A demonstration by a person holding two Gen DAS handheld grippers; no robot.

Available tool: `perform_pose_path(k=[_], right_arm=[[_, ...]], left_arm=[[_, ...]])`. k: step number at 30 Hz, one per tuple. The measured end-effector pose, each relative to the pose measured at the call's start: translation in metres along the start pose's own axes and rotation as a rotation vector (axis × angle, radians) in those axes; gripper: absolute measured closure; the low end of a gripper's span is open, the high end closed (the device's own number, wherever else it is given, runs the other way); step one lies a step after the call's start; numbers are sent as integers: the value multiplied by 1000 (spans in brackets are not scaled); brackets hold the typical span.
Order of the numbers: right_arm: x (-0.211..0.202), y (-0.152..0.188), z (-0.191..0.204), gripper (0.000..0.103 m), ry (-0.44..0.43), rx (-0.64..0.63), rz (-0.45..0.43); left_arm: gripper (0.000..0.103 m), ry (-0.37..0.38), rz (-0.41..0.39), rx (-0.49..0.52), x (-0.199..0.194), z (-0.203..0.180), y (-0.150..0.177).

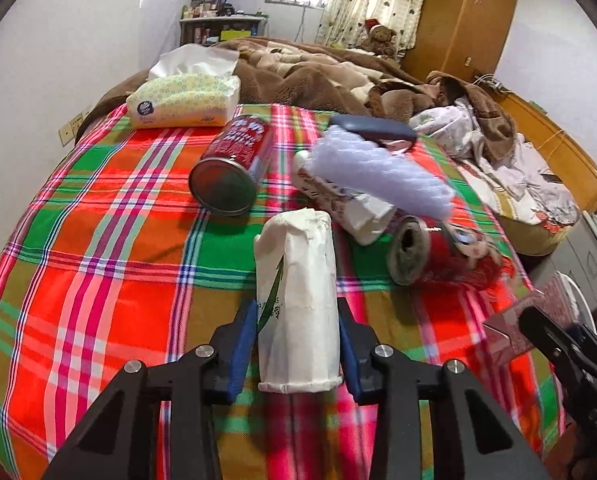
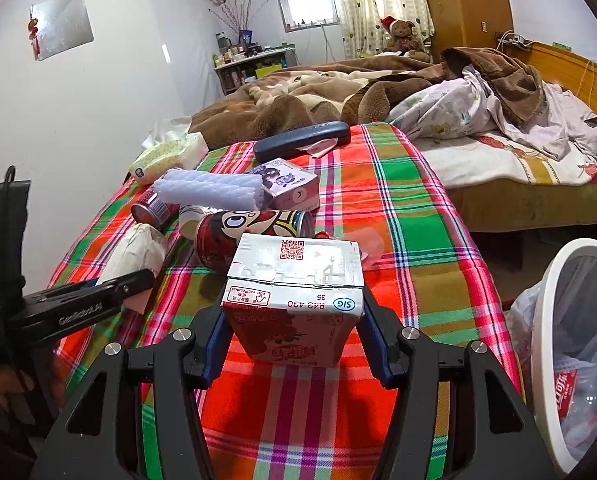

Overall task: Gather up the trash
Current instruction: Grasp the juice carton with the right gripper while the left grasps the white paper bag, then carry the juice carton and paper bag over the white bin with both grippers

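Both grippers loaded mid-cleanup: L gripper [image 1: 296,344] clamped a white roll [image 1: 296,300], R gripper [image 2: 292,332] pinched a carton [image 2: 294,300] above the bed [image 2: 414,248]. Bin [image 2: 546,320] at right held some trash; cans [image 1: 230,164], box still left.

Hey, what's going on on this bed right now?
A person is clearing trash off a plaid bedspread with a handheld gripper in each hand. The left gripper has a white wrapped roll between its fingers, pads against its sides. The right gripper holds a red and white drink carton. A white bin with a bag liner stands beside the bed on the right. Two red cans, a purple foam piece and a tissue pack are on the spread.
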State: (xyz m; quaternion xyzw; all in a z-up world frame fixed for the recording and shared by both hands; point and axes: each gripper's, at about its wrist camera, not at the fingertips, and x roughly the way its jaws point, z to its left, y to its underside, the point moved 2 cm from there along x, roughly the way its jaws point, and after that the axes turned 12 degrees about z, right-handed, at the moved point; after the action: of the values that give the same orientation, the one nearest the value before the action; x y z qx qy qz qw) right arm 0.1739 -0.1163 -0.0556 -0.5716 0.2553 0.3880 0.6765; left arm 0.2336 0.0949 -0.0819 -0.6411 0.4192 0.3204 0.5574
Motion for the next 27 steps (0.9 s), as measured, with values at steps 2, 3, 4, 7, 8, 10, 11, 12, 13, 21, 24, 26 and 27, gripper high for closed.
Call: perform_pose_path(k=[2,3,4,7,8,10,11,12,13,21,24,26,27], right_arm=[[-4,1,-2,45,1,3,-6],[-6,2,-3,45,0,5,-10],[-8,2,-5,45,-1,7,-14],[-17,4,-11,45,1,17,-31],[-19,4,-12,45,1,20,-34],[-25,6,-16,45,4,25,-45],[-28,6,-19,45,5,27,-48],[-30,6,-20,45,6,28,-53],[-33,7,-22,45,8,30,-58],[-55,12,-47,45,34,51,-95],[-64,15,-60,45,49,68,-106],[-69,17,-70,45,61,82,-112],[-71,17,-75,45,69,88,-115]], left_arm=[[64,1,-13,15,-8,-6,5],[64,2,-20,19,-12,-9,7],[64,9,-29,27,-18,-14,11],[64,26,-43,53,-31,-26,19],[64,31,-47,62,-34,-30,20],[64,39,-58,77,-42,-40,25],[64,45,-63,84,-45,-44,27],[64,51,-67,88,-48,-49,29],[64,56,-70,93,-51,-53,31],[64,100,-89,156,-66,-95,44],[64,120,-97,187,-71,-114,48],[64,134,-102,208,-73,-128,50],[64,142,-102,218,-74,-136,51]])
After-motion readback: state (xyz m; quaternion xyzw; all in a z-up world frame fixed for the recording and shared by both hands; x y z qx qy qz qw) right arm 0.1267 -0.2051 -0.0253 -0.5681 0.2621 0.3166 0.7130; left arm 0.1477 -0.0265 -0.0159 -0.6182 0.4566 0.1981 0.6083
